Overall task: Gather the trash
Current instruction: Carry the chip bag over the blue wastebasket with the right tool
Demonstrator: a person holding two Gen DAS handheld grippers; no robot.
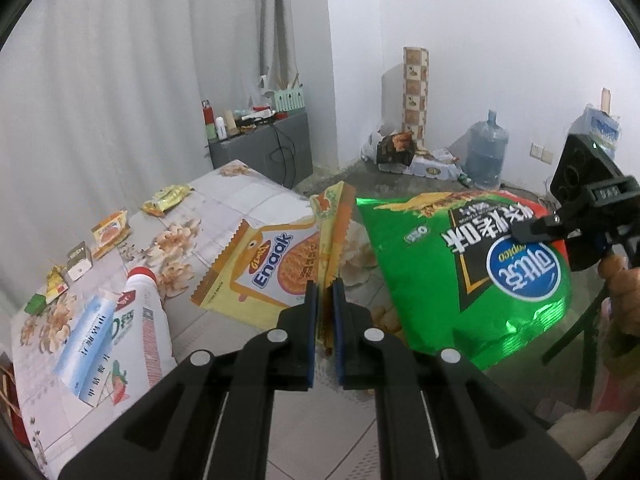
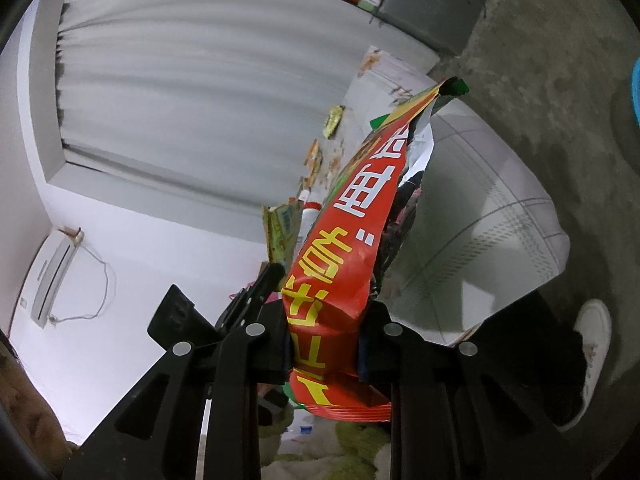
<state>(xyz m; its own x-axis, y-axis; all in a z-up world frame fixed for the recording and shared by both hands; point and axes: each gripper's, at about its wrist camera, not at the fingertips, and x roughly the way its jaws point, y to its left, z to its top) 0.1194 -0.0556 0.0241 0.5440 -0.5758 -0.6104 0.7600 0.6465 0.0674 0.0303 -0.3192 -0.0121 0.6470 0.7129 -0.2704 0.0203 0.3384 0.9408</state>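
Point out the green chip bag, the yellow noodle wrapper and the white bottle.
Green chip bag [image 1: 472, 276], left wrist view, on its printed front.
Yellow noodle wrapper [image 1: 276, 264], left wrist view, on its printed face.
White bottle [image 1: 140, 316], left wrist view, on its labelled body.

You face a corner of plain white walls [image 1: 500, 40], with a long pale grey pleated curtain [image 1: 100, 80] covering the side to your left. The floor [image 1: 348, 176] is rough grey concrete. A low dark grey cabinet [image 1: 264, 146] stands against the curtain, its top crowded with small bottles and boxes. In the corner stands a tall roll of brown-and-cream patterned sheet [image 1: 415, 92], and near it a large blue plastic water jug [image 1: 486, 148]. The surface [image 1: 248, 196] wears a white tile-and-flower printed cover. A white wall-mounted air conditioner [image 2: 50, 280] shows in the right wrist view. The light is soft and even.
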